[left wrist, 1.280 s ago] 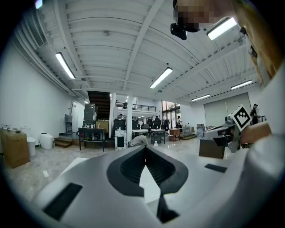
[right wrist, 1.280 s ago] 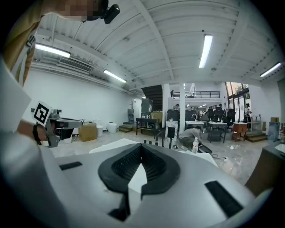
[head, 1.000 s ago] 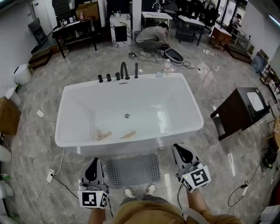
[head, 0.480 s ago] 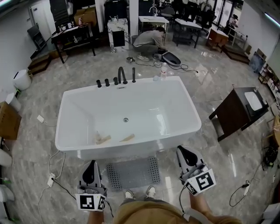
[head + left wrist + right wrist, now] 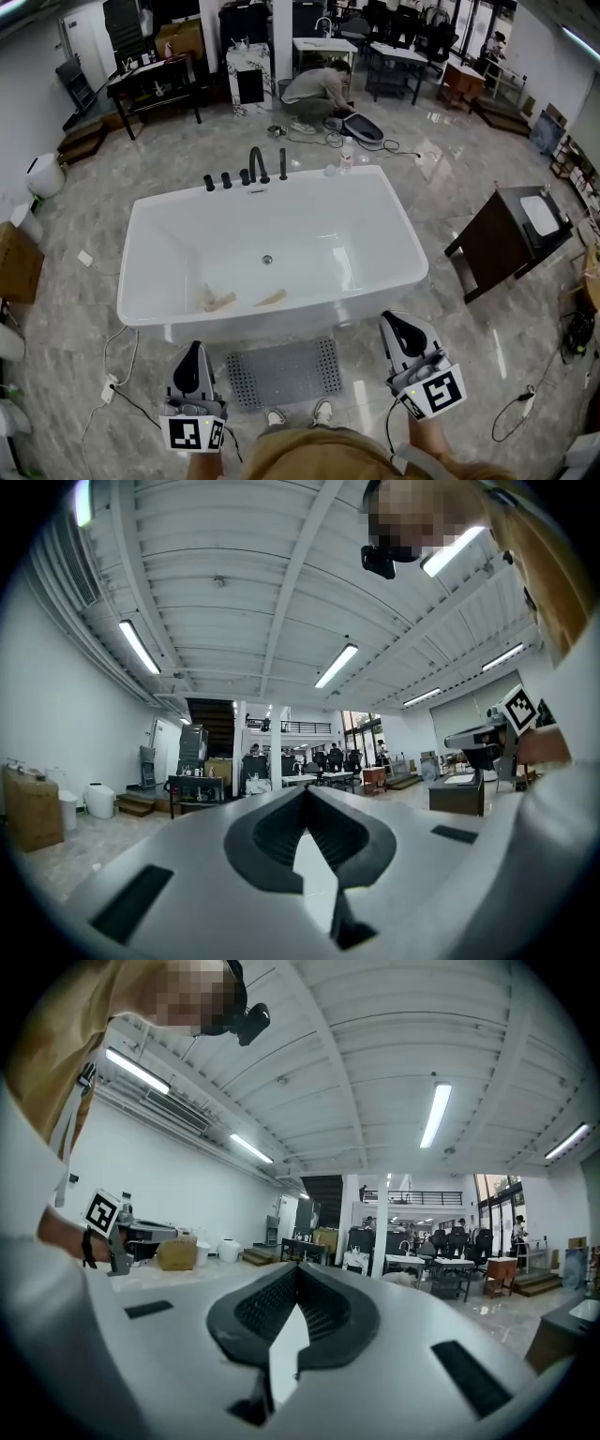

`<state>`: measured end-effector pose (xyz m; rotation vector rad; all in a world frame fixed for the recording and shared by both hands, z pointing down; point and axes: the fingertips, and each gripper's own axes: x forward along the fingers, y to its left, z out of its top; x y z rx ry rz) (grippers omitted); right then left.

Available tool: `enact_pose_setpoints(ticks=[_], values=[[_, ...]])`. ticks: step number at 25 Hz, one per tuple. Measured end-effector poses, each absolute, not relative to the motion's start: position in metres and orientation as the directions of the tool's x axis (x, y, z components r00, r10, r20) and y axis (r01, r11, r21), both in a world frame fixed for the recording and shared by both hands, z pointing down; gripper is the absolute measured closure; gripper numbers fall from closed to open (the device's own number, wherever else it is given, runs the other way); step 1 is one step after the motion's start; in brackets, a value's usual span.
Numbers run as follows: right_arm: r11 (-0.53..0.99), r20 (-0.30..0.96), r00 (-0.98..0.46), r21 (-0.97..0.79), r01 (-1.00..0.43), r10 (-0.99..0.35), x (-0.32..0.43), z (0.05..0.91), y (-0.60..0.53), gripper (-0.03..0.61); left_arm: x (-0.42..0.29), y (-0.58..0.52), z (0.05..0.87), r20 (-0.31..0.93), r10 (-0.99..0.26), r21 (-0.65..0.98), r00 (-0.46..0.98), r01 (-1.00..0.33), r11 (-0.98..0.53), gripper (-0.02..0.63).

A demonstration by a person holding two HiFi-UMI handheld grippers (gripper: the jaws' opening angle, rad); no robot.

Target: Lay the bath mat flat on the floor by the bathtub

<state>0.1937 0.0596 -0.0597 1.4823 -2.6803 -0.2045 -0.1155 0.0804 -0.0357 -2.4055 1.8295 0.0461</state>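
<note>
Well, the grey bath mat (image 5: 284, 372) lies flat on the marble floor (image 5: 94, 216), just beside the white bathtub (image 5: 347, 225). The left gripper (image 5: 193, 352) and the right gripper (image 5: 393, 324) flank it, jaws shut tight and holding nothing.

Two pale things (image 5: 220, 301) lie in the tub (image 5: 169, 234), left of its drain (image 5: 267, 260), too small to tell what they are. In front of the tub the person's trunk (image 5: 309, 459) is cut off by the bottom edge. Only the shoe tips (image 5: 277, 414) show, at the near edge of the mat (image 5: 286, 372). Left of the tub a brown box (image 5: 19, 264) is cut by the side edge. Beyond the tub a crouching person (image 5: 314, 89) bends over a dark thing (image 5: 366, 128), too small to name.
</note>
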Motion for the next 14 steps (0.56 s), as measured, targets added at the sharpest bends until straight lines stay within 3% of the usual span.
enact_pose_setpoints(ticks=[14], values=[[0.541,-0.029,-0.552,0.156,-0.826,-0.834,0.183,-0.073,0.059,0.575,-0.128,0.087,-0.047,-0.106,-0.965,-0.086,0.239,-0.969,-0.231,0.611]])
